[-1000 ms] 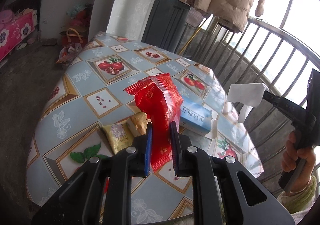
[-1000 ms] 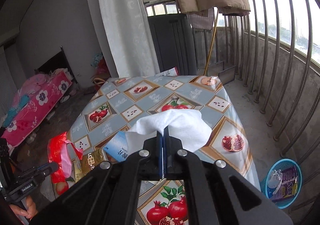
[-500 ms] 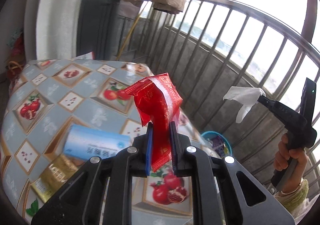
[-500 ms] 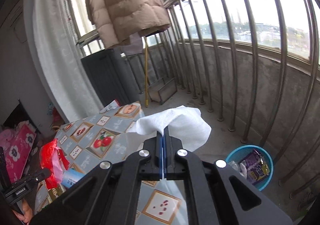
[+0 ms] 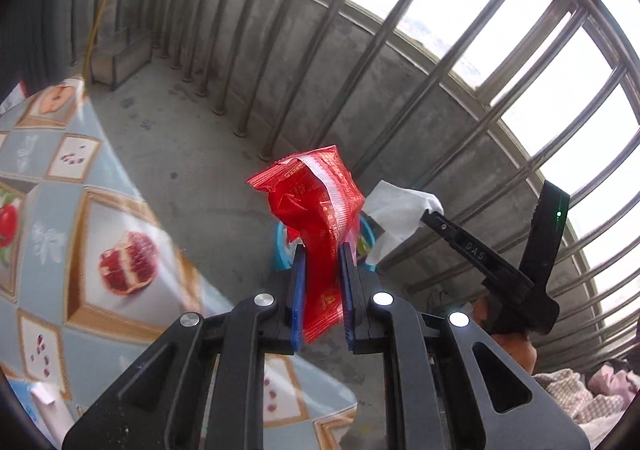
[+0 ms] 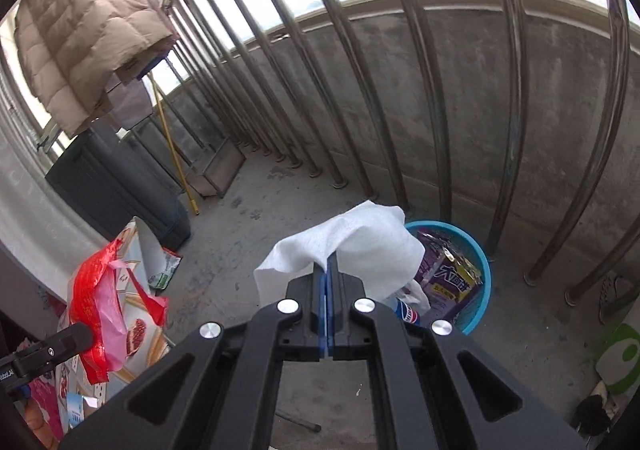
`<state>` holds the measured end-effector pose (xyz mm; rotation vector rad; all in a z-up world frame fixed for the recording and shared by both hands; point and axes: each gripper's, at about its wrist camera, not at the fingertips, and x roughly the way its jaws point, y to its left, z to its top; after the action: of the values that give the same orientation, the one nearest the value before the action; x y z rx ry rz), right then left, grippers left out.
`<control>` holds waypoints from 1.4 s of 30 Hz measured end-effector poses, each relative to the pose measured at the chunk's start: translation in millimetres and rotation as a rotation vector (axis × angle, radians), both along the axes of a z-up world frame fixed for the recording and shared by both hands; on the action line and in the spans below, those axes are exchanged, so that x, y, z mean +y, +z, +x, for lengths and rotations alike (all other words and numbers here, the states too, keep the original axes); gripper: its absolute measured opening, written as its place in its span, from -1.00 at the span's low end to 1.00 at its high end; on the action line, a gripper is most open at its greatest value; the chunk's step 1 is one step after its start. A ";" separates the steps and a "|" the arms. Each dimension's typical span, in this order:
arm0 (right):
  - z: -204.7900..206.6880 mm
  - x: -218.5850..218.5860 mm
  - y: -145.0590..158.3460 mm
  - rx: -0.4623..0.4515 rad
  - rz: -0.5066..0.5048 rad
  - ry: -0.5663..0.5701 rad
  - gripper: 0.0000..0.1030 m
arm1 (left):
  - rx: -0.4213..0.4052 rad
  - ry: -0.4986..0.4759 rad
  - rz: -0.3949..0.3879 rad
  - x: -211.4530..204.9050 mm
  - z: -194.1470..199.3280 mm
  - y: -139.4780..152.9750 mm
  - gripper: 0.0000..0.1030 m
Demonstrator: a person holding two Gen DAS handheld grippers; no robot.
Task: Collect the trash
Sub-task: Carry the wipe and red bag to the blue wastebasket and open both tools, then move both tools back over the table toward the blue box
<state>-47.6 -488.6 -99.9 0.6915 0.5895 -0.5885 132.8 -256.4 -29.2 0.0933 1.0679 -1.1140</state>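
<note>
Both loads are up and off the desk point(image 5: 60, 185). Your left hand-held gripper point(image 5: 322, 270) is clamped on one red wrapper point(image 5: 316, 209), centre of the left view; your right hand-held gripper point(image 6: 327, 278) is pinched fully closed on one white tissue point(image 6: 360, 246), centre of the right view. One blue bin point(image 6: 478, 270) sits on the floor by the railing, right of centre in the right view, already holding a purple packet and other scraps; in the left view it is mostly hidden behind the wrapper. To finish well, I'd judge you should bring each load directly above the bin's mouth, lower it close to the rim before you let go, and release one at a time: the tissue is light and may drift, and the wrapper may cling to a pad. Count: two grippers, one wrapper, one tissue, one bin. More packets lie at the desk's edge, lower left, too blurred to count.
</note>
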 end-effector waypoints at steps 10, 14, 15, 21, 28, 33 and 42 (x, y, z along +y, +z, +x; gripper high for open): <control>-0.8 -53.6 -93.0 0.082 0.190 -0.092 -0.99 | 0.085 -0.210 0.179 -161.6 1.0 -78.9 -0.71; 0.5 -75.6 -130.6 0.102 0.266 -0.114 -0.99 | 0.120 -0.246 0.236 -205.8 3.6 -111.6 -0.68; 0.8 -81.6 -141.1 0.103 0.282 -0.122 -0.97 | 0.124 -0.251 0.244 -216.9 5.1 -118.9 -0.66; 5.6 -117.6 -216.4 0.209 0.473 -0.182 -0.65 | 0.155 -0.228 0.324 -249.2 5.8 -163.7 -0.21; -20.1 -124.1 -210.7 0.146 0.452 -0.252 0.11 | 0.167 -0.217 0.284 -234.1 6.0 -149.8 -0.14; -30.9 -125.9 -194.6 0.056 0.464 -0.249 0.17 | 0.128 -0.180 0.216 -211.6 8.0 -113.6 -0.14; -28.5 -86.9 -100.7 -0.068 0.212 -0.136 0.49 | -0.060 0.010 0.018 -86.2 9.7 0.5 -0.05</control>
<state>-76.1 -575.5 -200.6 0.9537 0.5488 -0.6312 142.6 -342.6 -28.8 0.1346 1.0241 -1.0862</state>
